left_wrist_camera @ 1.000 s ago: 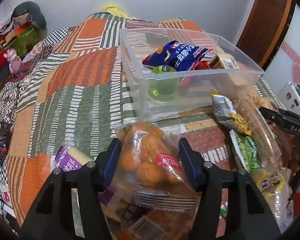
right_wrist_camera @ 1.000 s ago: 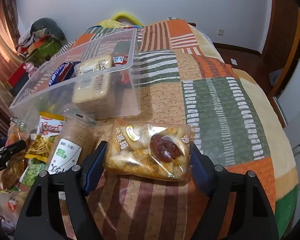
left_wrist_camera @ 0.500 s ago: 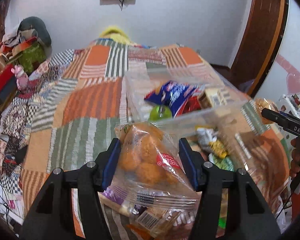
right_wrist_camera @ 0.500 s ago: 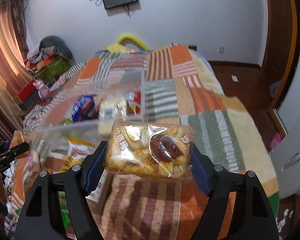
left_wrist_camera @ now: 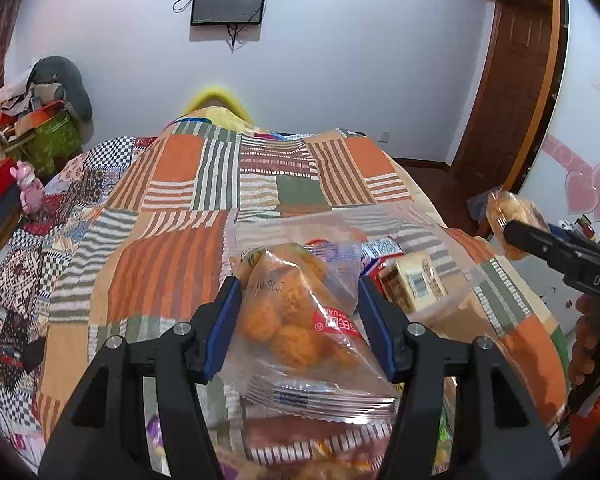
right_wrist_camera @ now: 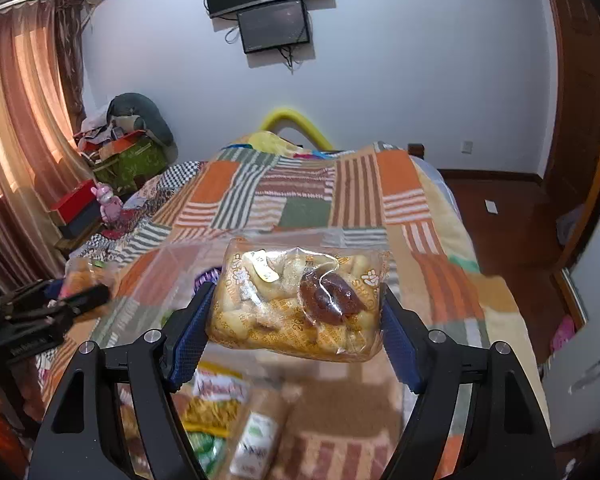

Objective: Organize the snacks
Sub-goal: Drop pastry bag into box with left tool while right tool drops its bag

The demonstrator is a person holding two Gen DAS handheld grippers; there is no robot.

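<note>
Bedroom with patchwork quilt (left_wrist_camera: 172, 256) on the bed, left gripper (left_wrist_camera: 298, 312) clamped on a clear bag of orange fried balls (left_wrist_camera: 296, 320) with red label, right gripper (right_wrist_camera: 296, 312) clamped on a clear printed pastry bag (right_wrist_camera: 296, 300) with dark sachet, both above the clear bin (left_wrist_camera: 452, 256).

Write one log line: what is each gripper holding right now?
left gripper: bag of orange balls | right gripper: bag of pastries | clear bin: beyond

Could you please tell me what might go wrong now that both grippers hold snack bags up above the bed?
1. The left gripper pinches only the loose film of the bag of orange balls, so it may slip out.
2. The right gripper clamps the pastry bag by its ends; it could sag or get crushed.
3. The clear bin already holds packs, so dropped bags might land on its rim.
</note>
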